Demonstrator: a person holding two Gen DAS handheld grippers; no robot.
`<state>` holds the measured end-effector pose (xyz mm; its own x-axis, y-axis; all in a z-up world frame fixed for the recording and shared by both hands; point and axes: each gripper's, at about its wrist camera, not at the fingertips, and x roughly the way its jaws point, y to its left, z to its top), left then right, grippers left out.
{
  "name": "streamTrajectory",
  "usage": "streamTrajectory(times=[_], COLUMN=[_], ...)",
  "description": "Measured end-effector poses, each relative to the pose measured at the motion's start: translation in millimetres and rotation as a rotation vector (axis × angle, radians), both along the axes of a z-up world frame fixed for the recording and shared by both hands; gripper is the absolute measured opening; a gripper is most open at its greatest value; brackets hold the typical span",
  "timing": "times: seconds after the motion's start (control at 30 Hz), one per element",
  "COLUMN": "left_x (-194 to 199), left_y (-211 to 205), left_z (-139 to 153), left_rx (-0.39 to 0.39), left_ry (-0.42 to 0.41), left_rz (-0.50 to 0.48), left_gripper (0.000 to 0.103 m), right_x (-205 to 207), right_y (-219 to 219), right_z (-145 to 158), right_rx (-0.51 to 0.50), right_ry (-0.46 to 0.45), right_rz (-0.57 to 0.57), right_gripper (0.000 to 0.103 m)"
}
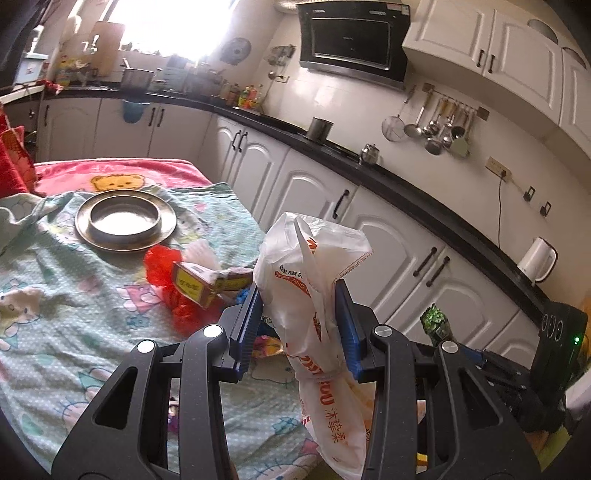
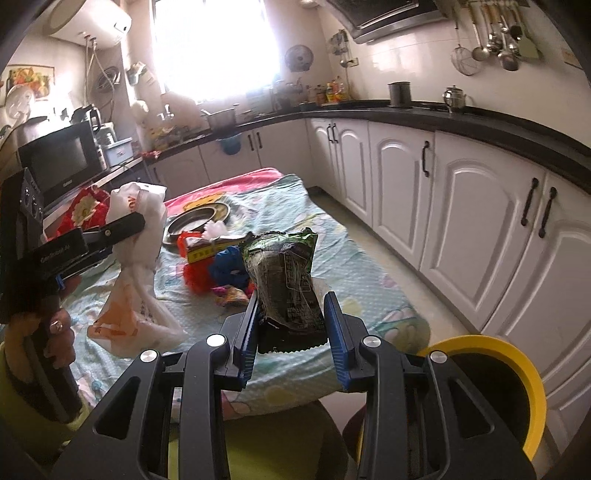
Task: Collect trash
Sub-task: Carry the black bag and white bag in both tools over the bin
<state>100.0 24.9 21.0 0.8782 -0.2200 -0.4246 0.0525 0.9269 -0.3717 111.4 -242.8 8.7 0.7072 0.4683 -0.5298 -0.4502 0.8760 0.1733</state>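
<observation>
A: Your left gripper (image 1: 299,295) pinches the white plastic bag (image 1: 317,266) beside the metal plate (image 1: 125,221). Limp, light.

B: Right gripper (image 2: 290,314) clamps the green snack wrapper (image 2: 284,273); crinkly, slippery. Hold mid-body, near the plate-side litter.

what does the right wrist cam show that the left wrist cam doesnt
Only the right wrist view shows the yellow-rimmed bin, the microwave, the wall water heater and the hand holding the left gripper. Only the left wrist view shows the white kettle and the upper cabinets. Both show the white plastic bag in the left gripper, the green wrapper in the right gripper, the metal plate and the red trash pile.
</observation>
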Motion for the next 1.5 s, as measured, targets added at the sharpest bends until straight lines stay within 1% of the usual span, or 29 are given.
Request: streamTrajectory(times=[0.57, 0.87, 1.23, 1.5], left_x=[11, 17, 27, 38], left_y=[-72, -107, -149, -181], left_z=[-7, -17, -26, -35], left_rx=[0.094, 0.140, 0.182, 0.206], left_ry=[0.014, 0.027, 0.047, 0.068], left_rz=[-0.137, -0.198, -0.273, -0.327], left_gripper=[0.031, 0.032, 0.032, 0.032], right_x=[-12, -16, -25, -31], right_y=[-60, -93, -136, -155], right_z=[-13, -25, -42, -54], right_rx=[0.017, 0.037, 0.036, 0.039], right_ry=[0.007, 0.032, 0.058, 0.078], right_rz=[-0.133, -0.199, -0.297, -0.345], right_gripper=[0.032, 0.032, 0.032, 0.032])
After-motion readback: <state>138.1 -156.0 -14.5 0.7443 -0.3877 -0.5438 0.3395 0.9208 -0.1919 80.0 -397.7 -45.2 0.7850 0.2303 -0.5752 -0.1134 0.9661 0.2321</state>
